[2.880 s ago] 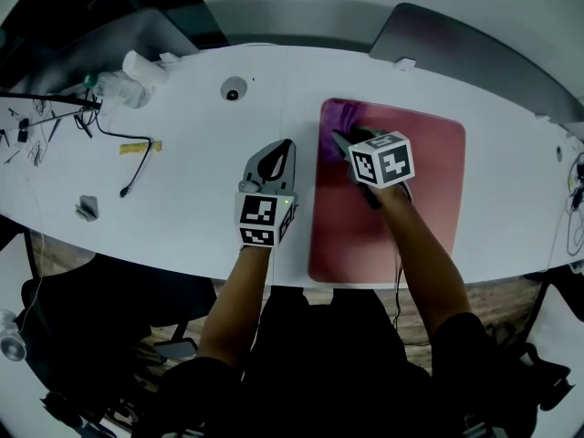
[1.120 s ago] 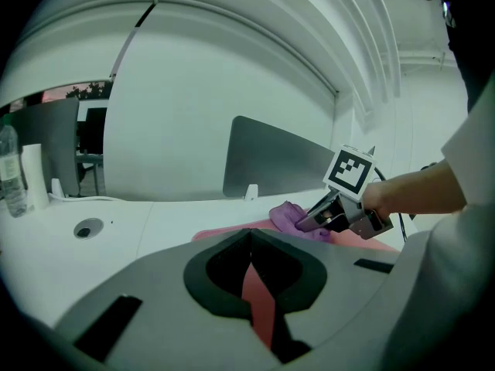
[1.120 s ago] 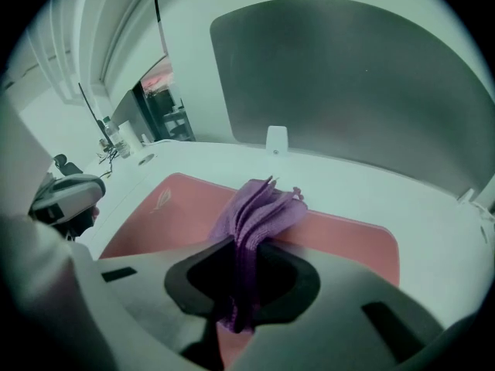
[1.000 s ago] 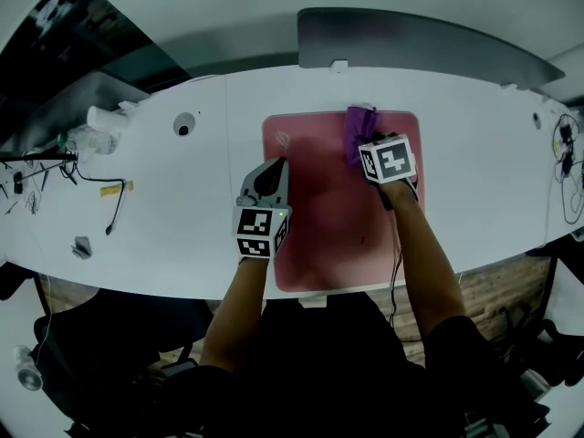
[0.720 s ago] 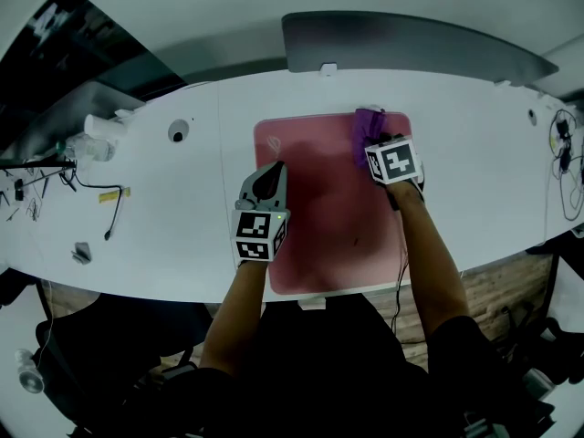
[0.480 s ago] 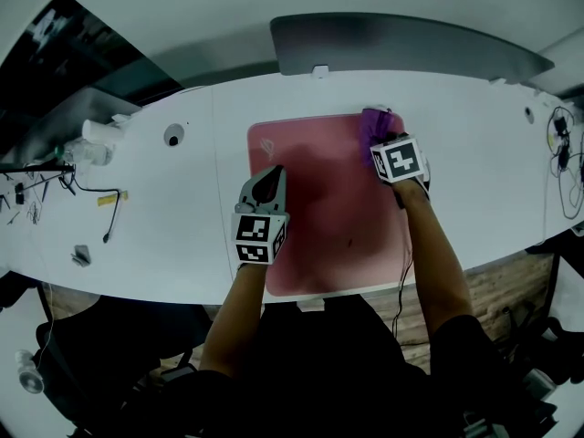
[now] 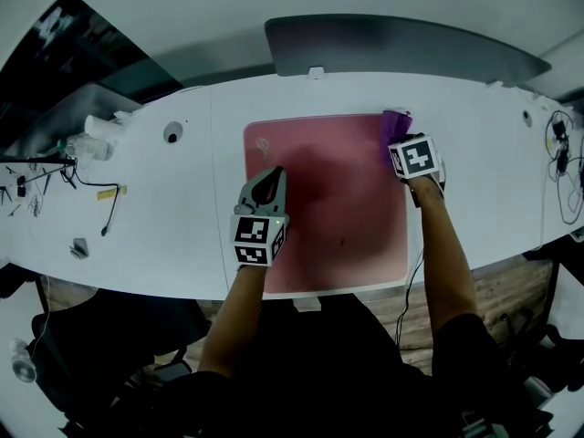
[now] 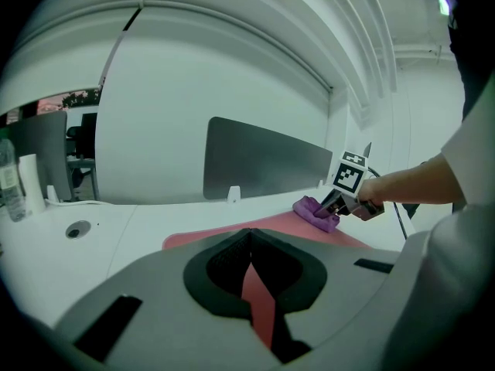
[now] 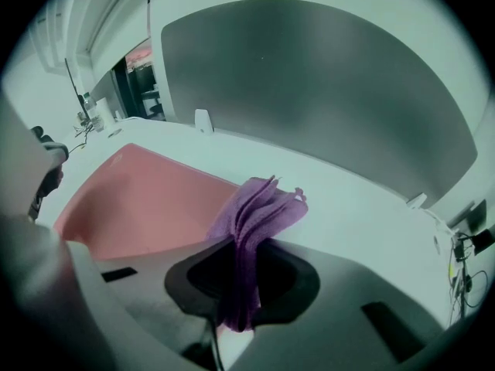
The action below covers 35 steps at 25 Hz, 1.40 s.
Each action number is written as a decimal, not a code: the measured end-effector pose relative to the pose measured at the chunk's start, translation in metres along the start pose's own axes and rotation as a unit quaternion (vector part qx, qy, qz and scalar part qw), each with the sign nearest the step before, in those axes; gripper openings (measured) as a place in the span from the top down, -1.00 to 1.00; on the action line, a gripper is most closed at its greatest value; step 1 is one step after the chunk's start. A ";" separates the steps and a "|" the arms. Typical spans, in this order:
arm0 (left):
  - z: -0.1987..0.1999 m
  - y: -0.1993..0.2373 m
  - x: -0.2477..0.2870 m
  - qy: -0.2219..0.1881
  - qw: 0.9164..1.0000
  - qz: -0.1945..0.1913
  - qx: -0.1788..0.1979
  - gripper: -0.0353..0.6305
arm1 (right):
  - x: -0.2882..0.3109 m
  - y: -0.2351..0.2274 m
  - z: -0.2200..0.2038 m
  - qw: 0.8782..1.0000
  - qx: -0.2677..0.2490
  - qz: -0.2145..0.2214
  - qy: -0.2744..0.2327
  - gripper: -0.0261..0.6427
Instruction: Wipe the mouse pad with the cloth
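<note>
A pinkish-red mouse pad [image 7: 328, 208] lies on the white desk [image 7: 164, 217]. My right gripper [image 7: 400, 142] is shut on a folded purple cloth [image 7: 394, 124] and presses it on the pad's far right corner. In the right gripper view the cloth [image 9: 255, 211] sticks up from between the jaws, with the pad [image 9: 131, 199] to its left. My left gripper [image 7: 271, 175] rests on the pad's left part, jaws together with nothing in them. The left gripper view looks across the pad [image 8: 203, 238] to the cloth [image 8: 314, 209] and the right gripper [image 8: 337, 205].
A grey partition panel [image 7: 401, 44] stands along the desk's far edge. A round cable hole [image 7: 172, 134] and clear bottles [image 7: 91, 135] sit at far left, with a black cable [image 7: 109, 203] nearby. More cables [image 7: 561, 149] lie at the right end.
My right gripper has dragged the cloth along the pad's far edge from the left corner to the right corner. My left gripper came from the desk onto the pad's left part.
</note>
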State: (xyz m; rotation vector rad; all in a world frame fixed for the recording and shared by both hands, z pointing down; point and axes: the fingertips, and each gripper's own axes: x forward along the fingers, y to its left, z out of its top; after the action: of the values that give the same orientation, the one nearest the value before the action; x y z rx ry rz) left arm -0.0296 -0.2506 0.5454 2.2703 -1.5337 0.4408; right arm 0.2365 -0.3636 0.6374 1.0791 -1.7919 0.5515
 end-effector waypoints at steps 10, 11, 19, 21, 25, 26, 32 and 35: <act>-0.012 0.004 -0.030 0.001 1.000 0.015 -0.008 0.85 | -0.014 -0.006 0.003 0.999 -0.008 -0.021 -0.032 0.73; -0.013 0.006 -0.035 -0.001 1.000 0.014 -0.007 0.85 | -0.019 -0.002 0.006 0.999 -0.006 -0.020 -0.044 0.73; -0.017 0.038 -0.069 -0.006 0.999 0.031 -0.010 0.85 | -0.064 0.048 0.033 0.995 -0.003 0.017 -0.098 0.73; -0.021 0.044 -0.076 -0.005 0.999 0.034 -0.012 0.85 | -0.072 0.069 0.039 0.994 -0.002 0.034 -0.108 0.73; -0.028 0.056 -0.088 -0.005 0.999 0.039 -0.023 0.85 | -0.083 0.116 0.044 0.991 0.001 0.070 -0.115 0.73; -0.030 0.059 -0.091 -0.005 0.999 0.040 -0.025 0.85 | -0.085 0.130 0.044 0.990 0.001 0.080 -0.115 0.73; -0.035 0.086 -0.109 -0.007 0.998 0.061 -0.029 0.85 | -0.081 0.212 0.039 0.985 -0.002 0.139 -0.102 0.73; -0.035 0.099 -0.118 -0.009 0.997 0.070 -0.031 0.85 | -0.075 0.249 0.039 0.981 -0.001 0.168 -0.092 0.73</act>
State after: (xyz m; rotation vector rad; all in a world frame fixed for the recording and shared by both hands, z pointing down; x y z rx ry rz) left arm -0.1660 -0.1717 0.5360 2.1332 -1.6987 0.4058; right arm 0.0171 -0.2323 0.5741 0.8492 -2.1562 0.6679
